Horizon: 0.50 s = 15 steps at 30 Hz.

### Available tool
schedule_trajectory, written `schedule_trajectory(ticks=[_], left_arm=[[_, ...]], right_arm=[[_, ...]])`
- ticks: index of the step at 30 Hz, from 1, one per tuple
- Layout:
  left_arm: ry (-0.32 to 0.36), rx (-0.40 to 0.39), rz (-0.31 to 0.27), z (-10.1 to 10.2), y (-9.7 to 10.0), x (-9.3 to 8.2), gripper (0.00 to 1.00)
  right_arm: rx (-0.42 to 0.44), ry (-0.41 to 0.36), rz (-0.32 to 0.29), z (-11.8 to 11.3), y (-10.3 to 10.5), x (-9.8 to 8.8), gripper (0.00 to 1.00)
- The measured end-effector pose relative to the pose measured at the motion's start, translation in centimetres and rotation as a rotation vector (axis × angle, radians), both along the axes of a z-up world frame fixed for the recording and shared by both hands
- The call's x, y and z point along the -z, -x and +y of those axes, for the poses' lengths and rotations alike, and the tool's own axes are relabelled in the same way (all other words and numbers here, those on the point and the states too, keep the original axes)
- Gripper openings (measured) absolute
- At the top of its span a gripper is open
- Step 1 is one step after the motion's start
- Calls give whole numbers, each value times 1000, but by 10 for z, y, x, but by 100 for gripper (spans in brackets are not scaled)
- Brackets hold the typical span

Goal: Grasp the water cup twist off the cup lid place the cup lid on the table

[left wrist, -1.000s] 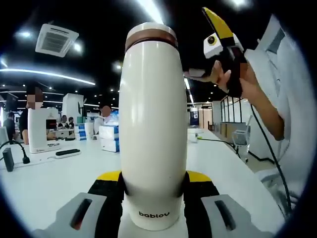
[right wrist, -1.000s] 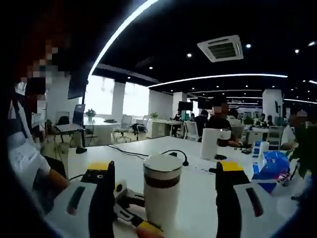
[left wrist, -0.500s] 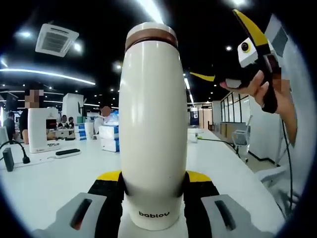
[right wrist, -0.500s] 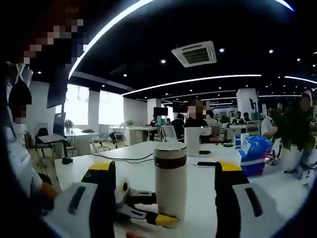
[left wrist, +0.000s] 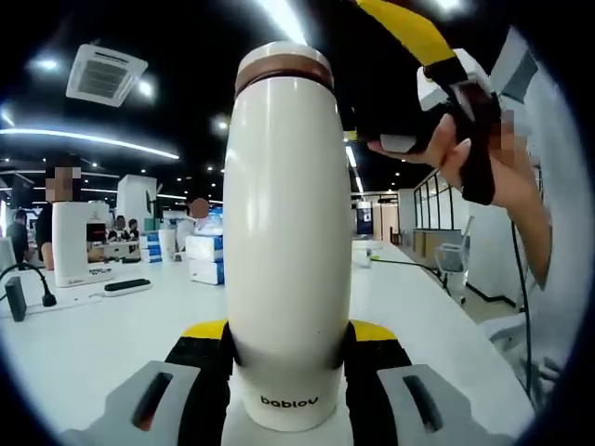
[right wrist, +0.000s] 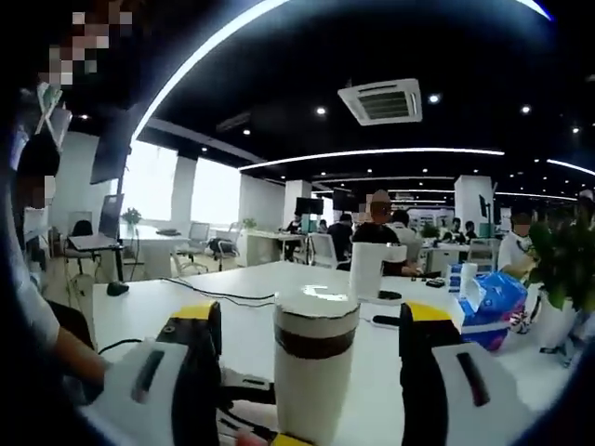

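The water cup (left wrist: 288, 242) is cream-white with a brown band under its cup lid (left wrist: 284, 58); "bablov" is printed near its base. The left gripper (left wrist: 288, 358) clamps its lower body. The right gripper (right wrist: 311, 362) stands wide open, the cup between its jaws, untouched.

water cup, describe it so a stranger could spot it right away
On the long white table, the water cup stands upright, clamped low between the left gripper jaws. It is a tall cream cylinder with a brown band under its lid.
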<state>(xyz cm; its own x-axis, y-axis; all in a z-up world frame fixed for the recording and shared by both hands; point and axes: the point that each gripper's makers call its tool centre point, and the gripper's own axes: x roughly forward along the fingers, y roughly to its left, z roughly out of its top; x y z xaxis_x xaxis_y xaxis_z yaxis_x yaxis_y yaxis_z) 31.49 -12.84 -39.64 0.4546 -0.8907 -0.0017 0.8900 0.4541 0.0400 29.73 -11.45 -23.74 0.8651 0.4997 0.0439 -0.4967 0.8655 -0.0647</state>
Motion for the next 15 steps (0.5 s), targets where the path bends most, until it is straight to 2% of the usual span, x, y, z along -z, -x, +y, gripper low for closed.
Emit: schedule_trajectory(ticks=[8, 10, 15], left_arm=[[0, 1, 0, 0, 0, 0, 48], [0, 1, 0, 0, 0, 0, 48], [0, 2, -1, 0, 1, 0, 48]], right_arm=[[11, 31, 36, 2, -15, 8, 69], [16, 34, 42, 1, -15, 9, 64], [25, 51, 36, 2, -15, 9, 63]])
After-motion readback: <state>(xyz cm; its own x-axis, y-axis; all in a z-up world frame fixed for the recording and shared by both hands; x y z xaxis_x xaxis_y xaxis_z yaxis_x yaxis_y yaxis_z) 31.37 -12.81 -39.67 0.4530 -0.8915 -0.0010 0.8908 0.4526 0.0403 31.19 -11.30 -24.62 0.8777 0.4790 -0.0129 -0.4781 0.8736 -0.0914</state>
